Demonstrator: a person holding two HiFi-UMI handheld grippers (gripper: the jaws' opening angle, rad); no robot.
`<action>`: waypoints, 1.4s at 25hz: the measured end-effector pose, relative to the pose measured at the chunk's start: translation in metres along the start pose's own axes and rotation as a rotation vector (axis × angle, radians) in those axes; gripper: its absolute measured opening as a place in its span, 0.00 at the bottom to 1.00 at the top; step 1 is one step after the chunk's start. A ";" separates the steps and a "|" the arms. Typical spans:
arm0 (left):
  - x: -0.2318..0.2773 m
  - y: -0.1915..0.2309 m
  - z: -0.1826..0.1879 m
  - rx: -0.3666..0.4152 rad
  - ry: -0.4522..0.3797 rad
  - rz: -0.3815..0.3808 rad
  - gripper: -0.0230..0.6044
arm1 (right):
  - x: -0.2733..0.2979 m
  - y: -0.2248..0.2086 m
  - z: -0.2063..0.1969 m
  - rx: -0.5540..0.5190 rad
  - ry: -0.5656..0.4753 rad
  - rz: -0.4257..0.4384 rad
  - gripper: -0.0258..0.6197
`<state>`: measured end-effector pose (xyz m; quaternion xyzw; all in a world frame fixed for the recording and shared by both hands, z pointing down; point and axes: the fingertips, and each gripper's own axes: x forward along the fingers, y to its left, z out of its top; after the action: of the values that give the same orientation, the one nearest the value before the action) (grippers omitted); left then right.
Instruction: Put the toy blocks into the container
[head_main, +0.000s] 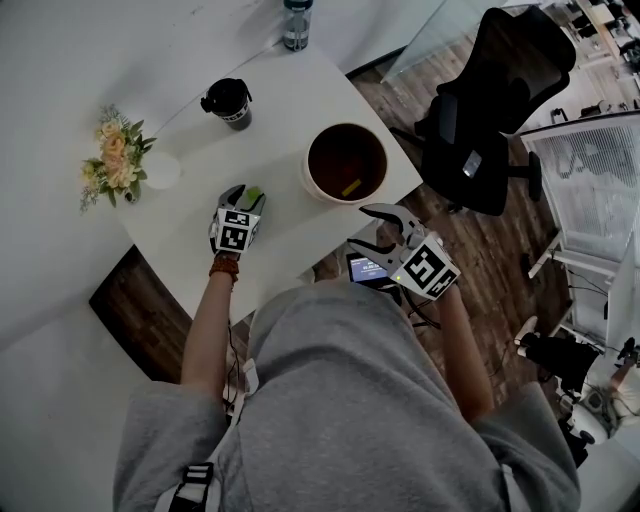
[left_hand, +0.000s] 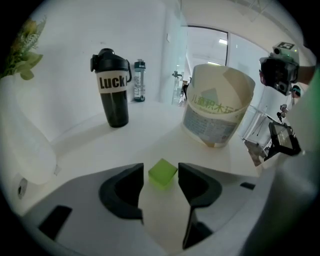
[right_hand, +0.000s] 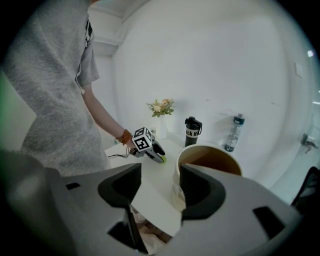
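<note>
Head view: person at white table, a gripper in each hand. L gripper sits low over the tabletop, jaws released, w/ green toy block on the table between them, a gap on each side. Container, a round tub, stands at approx. 2 o'clock from the block, apart from it; a yellow piece lies inside. R gripper hangs past the table edge at 5 o'clock from the tub, jaws released, nothing between. Black bottle at 12 o'clock from L gripper, flowers at 10.
</note>
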<state>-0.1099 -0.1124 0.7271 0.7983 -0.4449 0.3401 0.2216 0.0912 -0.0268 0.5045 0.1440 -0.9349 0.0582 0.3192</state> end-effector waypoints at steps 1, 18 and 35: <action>0.001 0.000 -0.001 0.003 0.003 0.003 0.38 | 0.001 0.000 0.000 -0.001 0.000 0.001 0.42; -0.053 -0.012 0.093 0.053 -0.225 0.019 0.32 | -0.002 -0.018 0.004 -0.027 -0.012 0.000 0.42; -0.097 -0.106 0.255 0.236 -0.444 -0.141 0.32 | -0.002 -0.031 0.007 -0.001 -0.062 -0.045 0.42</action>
<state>0.0338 -0.1717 0.4793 0.9028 -0.3832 0.1896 0.0472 0.0985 -0.0566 0.4984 0.1666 -0.9409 0.0458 0.2913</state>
